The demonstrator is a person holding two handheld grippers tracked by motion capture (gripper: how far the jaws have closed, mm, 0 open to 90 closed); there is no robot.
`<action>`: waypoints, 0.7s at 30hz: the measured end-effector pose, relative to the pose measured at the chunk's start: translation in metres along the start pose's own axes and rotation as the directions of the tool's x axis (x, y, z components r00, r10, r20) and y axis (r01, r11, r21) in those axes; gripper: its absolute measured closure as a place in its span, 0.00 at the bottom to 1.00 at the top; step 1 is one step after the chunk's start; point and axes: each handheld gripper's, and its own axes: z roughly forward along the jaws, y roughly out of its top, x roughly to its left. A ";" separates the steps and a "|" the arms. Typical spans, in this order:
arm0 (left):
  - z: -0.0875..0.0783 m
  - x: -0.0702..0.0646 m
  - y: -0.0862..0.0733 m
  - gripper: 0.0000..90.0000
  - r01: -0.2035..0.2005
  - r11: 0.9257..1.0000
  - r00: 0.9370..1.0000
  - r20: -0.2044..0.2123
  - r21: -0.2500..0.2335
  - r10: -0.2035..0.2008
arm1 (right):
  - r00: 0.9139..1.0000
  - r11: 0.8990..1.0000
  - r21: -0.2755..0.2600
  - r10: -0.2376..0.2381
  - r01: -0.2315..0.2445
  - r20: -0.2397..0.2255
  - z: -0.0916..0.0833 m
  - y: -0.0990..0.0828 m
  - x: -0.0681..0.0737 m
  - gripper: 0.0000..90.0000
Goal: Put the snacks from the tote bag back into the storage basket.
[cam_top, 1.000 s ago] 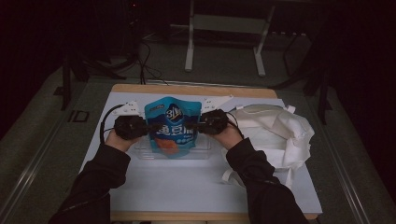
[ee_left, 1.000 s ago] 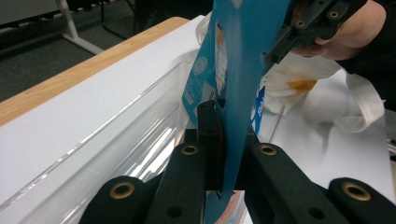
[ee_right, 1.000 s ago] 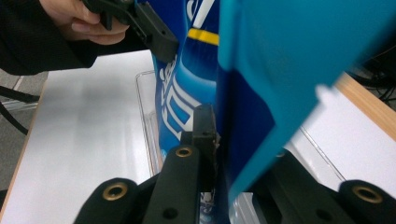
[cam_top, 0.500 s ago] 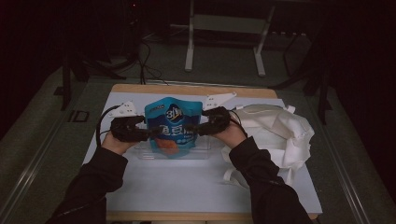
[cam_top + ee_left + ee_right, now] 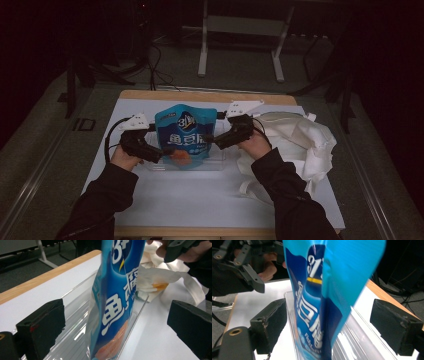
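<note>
A blue snack bag point(image 5: 185, 132) stands upright in a clear plastic tray point(image 5: 220, 162) on the white table. My left gripper point(image 5: 156, 153) is at the bag's left edge and my right gripper point(image 5: 214, 142) at its right edge. Both have just been opening. In the left gripper view the bag point(image 5: 120, 290) rises between the wide-apart jaws of the left gripper point(image 5: 117, 322), and neither pad presses on it. In the right gripper view the bag point(image 5: 317, 290) stands likewise between the spread jaws of the right gripper point(image 5: 332, 322), untouched.
A crumpled white cloth bag point(image 5: 300, 140) lies on the table just right of the right hand. The tray's clear wall point(image 5: 77, 297) runs along the bag's base. The table's wooden far edge point(image 5: 200, 95) is behind the bag. Dark floor and stand legs lie beyond.
Both pairs of jaws have spread apart off the bag's side edges. The bag stays standing in the tray. The hands have hardly shifted.
</note>
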 end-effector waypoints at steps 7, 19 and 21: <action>-0.009 -0.005 -0.005 0.02 0.018 1.000 1.000 -0.011 -0.024 -0.018 | 1.000 1.000 0.014 0.001 -0.001 0.017 -0.010 -0.008 -0.001 0.16; -0.025 -0.026 -0.020 0.02 0.040 0.998 0.996 -0.082 -0.053 -0.044 | 0.998 0.999 0.034 0.003 -0.005 0.070 -0.030 -0.021 0.006 0.16; -0.026 -0.031 -0.023 0.02 0.040 0.998 0.996 -0.080 -0.045 -0.044 | 0.997 0.999 0.033 0.017 -0.020 0.075 -0.033 -0.024 0.006 0.16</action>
